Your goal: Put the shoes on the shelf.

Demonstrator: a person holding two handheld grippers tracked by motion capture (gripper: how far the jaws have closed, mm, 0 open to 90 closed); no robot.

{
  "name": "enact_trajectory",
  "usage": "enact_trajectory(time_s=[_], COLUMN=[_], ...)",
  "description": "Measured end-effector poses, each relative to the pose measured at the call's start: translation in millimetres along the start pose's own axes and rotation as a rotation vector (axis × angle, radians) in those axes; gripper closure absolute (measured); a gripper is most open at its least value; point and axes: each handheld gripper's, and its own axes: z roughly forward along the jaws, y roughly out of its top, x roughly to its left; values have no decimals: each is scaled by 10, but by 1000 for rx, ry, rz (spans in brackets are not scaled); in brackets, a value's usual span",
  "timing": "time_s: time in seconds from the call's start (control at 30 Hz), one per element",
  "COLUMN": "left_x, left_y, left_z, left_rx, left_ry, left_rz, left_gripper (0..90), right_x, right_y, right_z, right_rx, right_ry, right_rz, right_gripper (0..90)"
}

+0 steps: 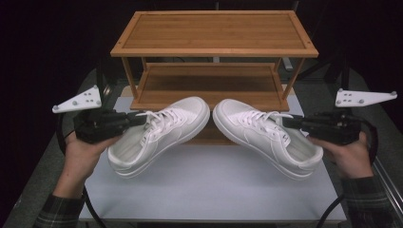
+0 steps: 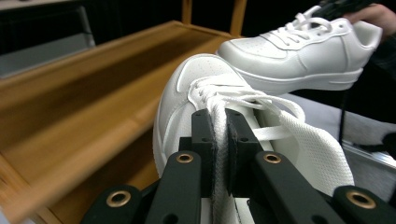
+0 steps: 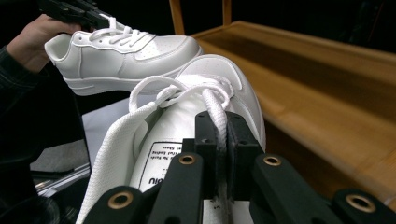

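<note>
Two white sneakers hang above the white table top, toes pointing toward each other and toward the wooden rack. The left sneaker [image 1: 159,135] [image 2: 187,88] hangs from my left gripper [image 1: 140,118] [image 2: 220,116], whose jaws are shut on its white lace. My right gripper [image 1: 291,122] [image 3: 223,119] is shut on the lace of the right sneaker [image 1: 266,135] [image 3: 219,70]. In the left gripper view the right sneaker [image 2: 303,51] hangs farther off. The right gripper view shows the left sneaker [image 3: 126,51] with a hand behind it.
A two-tier wooden shoe rack stands at the back of the table, with a bare top shelf [image 1: 214,31] and a bare lower shelf [image 1: 209,85] just behind the toes. The white table top [image 1: 214,190] lies below. Cables trail from both grippers.
</note>
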Motion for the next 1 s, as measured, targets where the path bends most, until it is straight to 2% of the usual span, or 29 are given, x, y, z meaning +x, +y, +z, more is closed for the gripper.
enact_trajectory(time_s=[0.2,0.37,0.5,0.7,0.87,1.0], left_x=[103,203,290,402,448,472], left_y=[254,359,371,334,300,303], left_z=[109,269,447,646,749,782], left_rx=[-16,-17,-17,-23,-23,-29], left_ry=[46,107,160,211,254,266], left_rz=[-2,-23,-52,-91,-103,-124], left_gripper=[845,846,846,845,844,841], right_x=[-88,-197,-296,-407,-446,-467], right_y=[243,393,466,541,561,560], right_z=[40,187,373,628,723,743], right_rx=[-19,-30,-28,-9,-16,-28], right_ry=[-35,-82,-133,-195,-219,-229], right_rz=[5,21,41,49,62,75], right_gripper=[852,853,852,852,851,848])
